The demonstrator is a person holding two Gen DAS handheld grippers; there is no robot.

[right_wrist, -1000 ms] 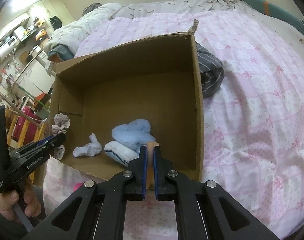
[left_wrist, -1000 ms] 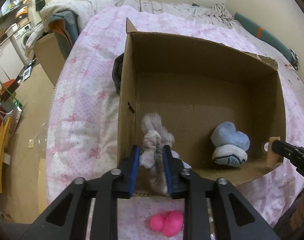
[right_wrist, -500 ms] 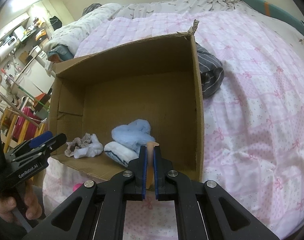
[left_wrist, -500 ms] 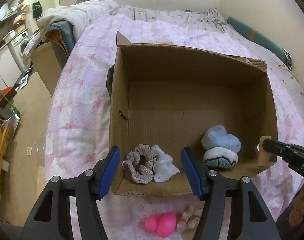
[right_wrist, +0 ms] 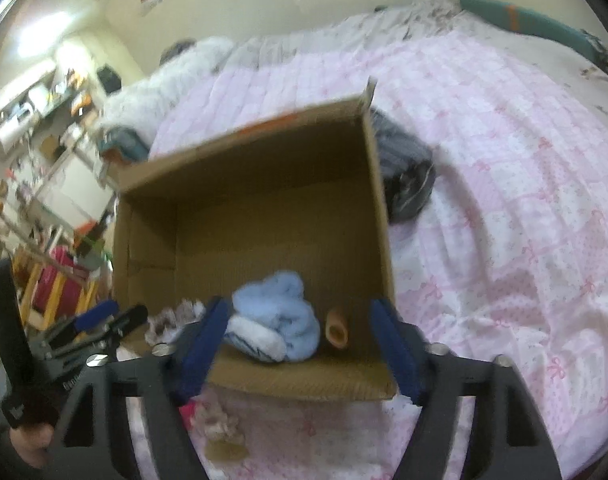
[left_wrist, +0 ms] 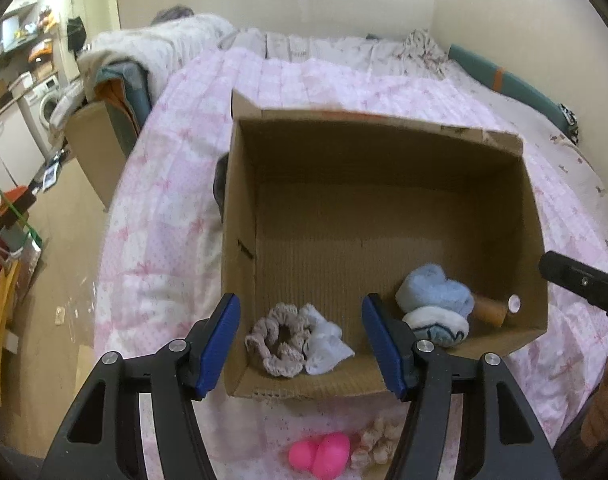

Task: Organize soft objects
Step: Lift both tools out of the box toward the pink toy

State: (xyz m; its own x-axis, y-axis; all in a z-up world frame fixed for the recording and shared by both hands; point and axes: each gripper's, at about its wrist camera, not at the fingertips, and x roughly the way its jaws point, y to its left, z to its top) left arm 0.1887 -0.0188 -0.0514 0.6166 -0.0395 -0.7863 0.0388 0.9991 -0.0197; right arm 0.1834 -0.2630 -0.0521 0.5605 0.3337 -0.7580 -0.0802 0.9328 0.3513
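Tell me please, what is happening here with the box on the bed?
A person with two handheld grippers is putting soft things into a cardboard box on the bed. Both the left gripper and right gripper are open and empty. A scrunchie, rolled socks and a tan tube lie inside; a pink toy waits outside.

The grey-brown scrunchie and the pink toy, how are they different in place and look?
The grey-brown scrunchie lies inside the cardboard box; the pink toy lies outside it, on the pink bedspread. The scrunchie is a ruffled ring, dull in colour; the toy is smooth, rounded and bright. Neither is held by a gripper.
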